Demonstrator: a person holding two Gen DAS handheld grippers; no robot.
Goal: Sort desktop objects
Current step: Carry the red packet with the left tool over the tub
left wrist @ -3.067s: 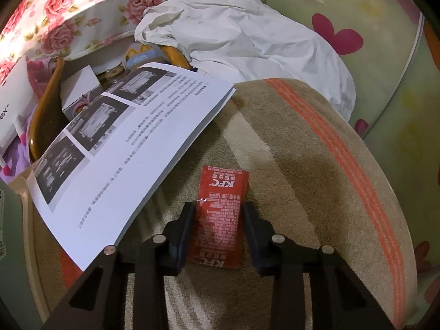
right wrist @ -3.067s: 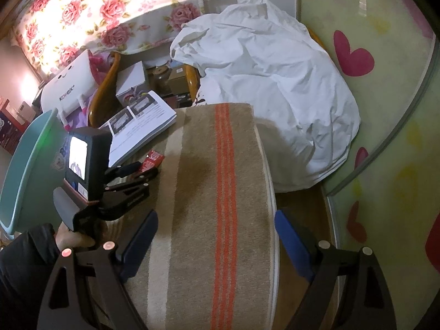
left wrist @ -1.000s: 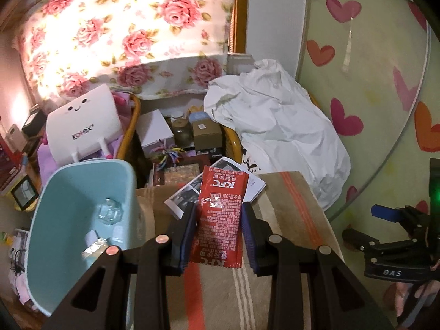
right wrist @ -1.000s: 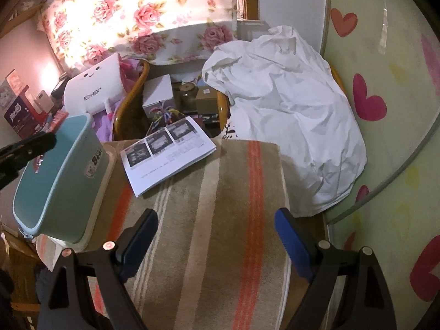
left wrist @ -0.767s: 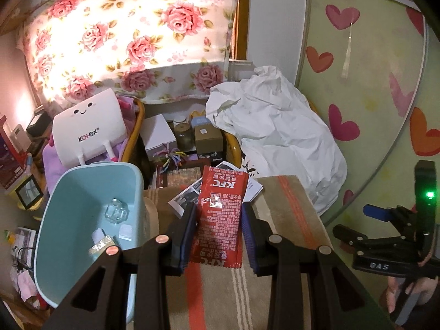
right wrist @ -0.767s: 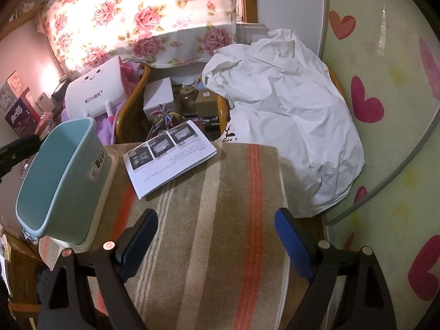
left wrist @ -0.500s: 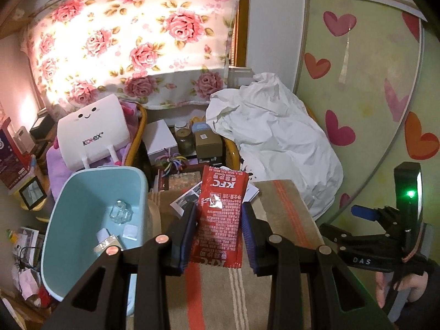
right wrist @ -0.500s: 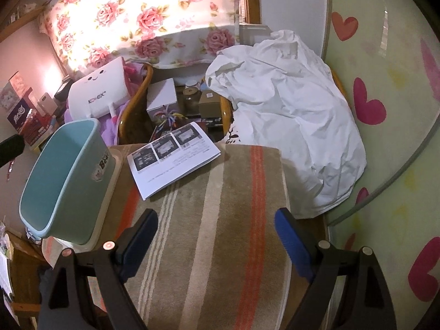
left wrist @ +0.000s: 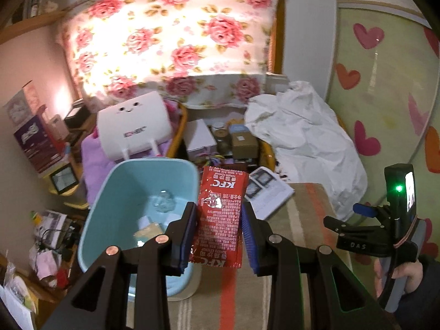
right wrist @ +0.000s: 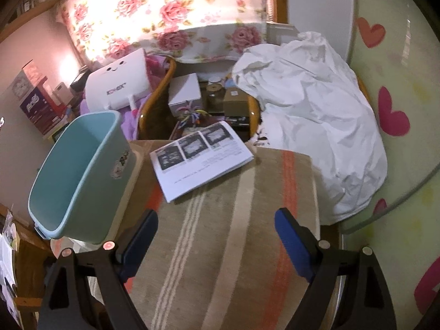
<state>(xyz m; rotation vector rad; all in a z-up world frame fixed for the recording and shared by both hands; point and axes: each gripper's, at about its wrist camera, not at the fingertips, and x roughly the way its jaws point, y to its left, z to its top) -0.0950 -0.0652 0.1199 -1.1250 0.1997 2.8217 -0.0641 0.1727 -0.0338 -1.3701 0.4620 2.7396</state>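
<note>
while the left gripper (left wrist: 218,229) is clamped on the red ketchup packet (left wrist: 219,214) by its two long edges, the packet hangs in the air over the striped mat (left wrist: 299,220), just beside the near rim of the blue bin (left wrist: 110,198) and not yet over its mouth; let go here and it would likely drop on the mat or catch the rim and slide off the desk. the grip is only on the thin edges, so a quick swing could let the slick packet twist or slip out early. the right gripper (right wrist: 217,243) hovers above the mat with its jaws wide apart and nothing between them. farther out, the printed booklet (right wrist: 200,156) lies with one corner past the desk's far edge, so a careless nudge could tip it down among the boxes behind. the bin seems to sit partly off the desk edge, though the fisheye view makes that hard to judge; a bump from either gripper might shift it
</note>
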